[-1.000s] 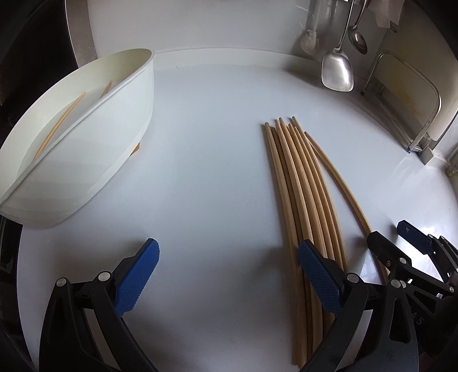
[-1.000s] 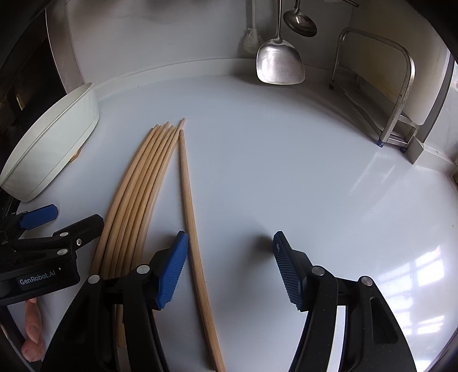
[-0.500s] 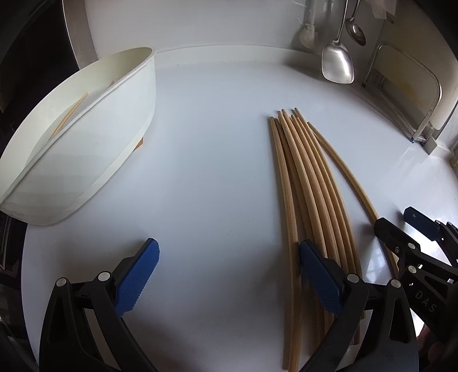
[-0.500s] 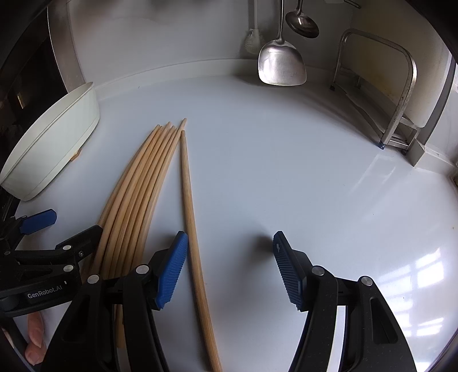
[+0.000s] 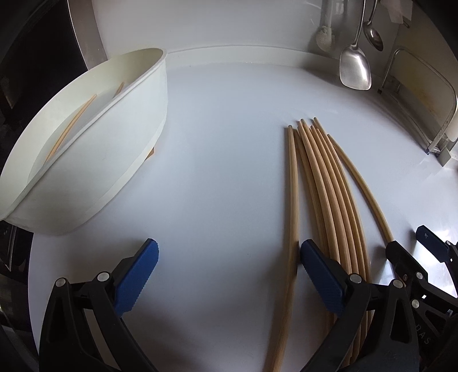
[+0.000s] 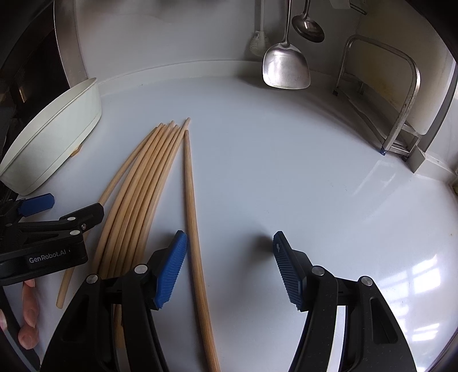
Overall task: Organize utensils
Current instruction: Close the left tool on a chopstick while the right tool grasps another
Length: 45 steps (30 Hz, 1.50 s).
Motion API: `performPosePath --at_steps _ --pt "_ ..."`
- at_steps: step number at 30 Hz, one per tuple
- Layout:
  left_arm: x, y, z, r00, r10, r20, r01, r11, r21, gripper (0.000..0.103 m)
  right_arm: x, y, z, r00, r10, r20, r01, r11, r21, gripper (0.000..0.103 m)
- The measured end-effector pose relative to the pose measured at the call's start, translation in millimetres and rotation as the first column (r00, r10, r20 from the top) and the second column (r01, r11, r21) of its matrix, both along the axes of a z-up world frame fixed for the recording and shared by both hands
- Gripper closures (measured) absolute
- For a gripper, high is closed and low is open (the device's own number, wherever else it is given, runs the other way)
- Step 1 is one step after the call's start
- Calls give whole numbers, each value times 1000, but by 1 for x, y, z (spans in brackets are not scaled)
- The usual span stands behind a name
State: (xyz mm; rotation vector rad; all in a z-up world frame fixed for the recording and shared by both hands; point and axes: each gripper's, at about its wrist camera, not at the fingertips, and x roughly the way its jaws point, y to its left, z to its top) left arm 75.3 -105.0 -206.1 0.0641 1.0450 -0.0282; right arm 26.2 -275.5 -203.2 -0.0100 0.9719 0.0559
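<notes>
Several long wooden chopsticks (image 5: 323,183) lie side by side on the white counter; they also show in the right wrist view (image 6: 143,183). One chopstick (image 5: 292,186) lies apart on the left of the bundle, inside my open left gripper (image 5: 229,271) by its right finger. Another single chopstick (image 6: 192,206) lies apart on the right, between the fingers of my open right gripper (image 6: 229,263). A white oval container (image 5: 94,137) at the left holds chopsticks (image 5: 71,126); it also shows in the right wrist view (image 6: 54,134).
A steel spatula (image 6: 286,65) and a ladle (image 6: 307,25) hang on the back wall. A metal rack (image 6: 400,94) stands at the right. The left gripper's body (image 6: 43,243) shows at the right wrist view's left edge.
The left gripper has pulled back and shifted a little; its right finger now sits just right of the leftmost chopstick, which has separated from the bundle. The right gripper has hardly moved.
</notes>
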Motion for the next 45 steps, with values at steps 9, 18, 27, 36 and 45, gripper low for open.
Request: performPosePath --at_steps 9,18,27,36,45 --pt "-6 -8 5 998 -52 17 53 998 -33 37 1 10 1 998 65 15 -65 998 -6 62" --pt "-19 -23 8 992 -120 35 121 992 -31 96 -2 15 2 995 95 4 -95 995 -14 97" --pt "-18 -12 20 993 -119 -13 117 988 -98 96 -3 1 13 999 40 -26 -37 996 83 97" --pt "-29 11 84 987 -158 38 161 978 -135 96 -3 12 69 1000 23 7 -24 993 116 97" --pt "-18 98 136 996 -60 59 68 987 -145 96 10 82 122 995 89 49 -97 981 169 97"
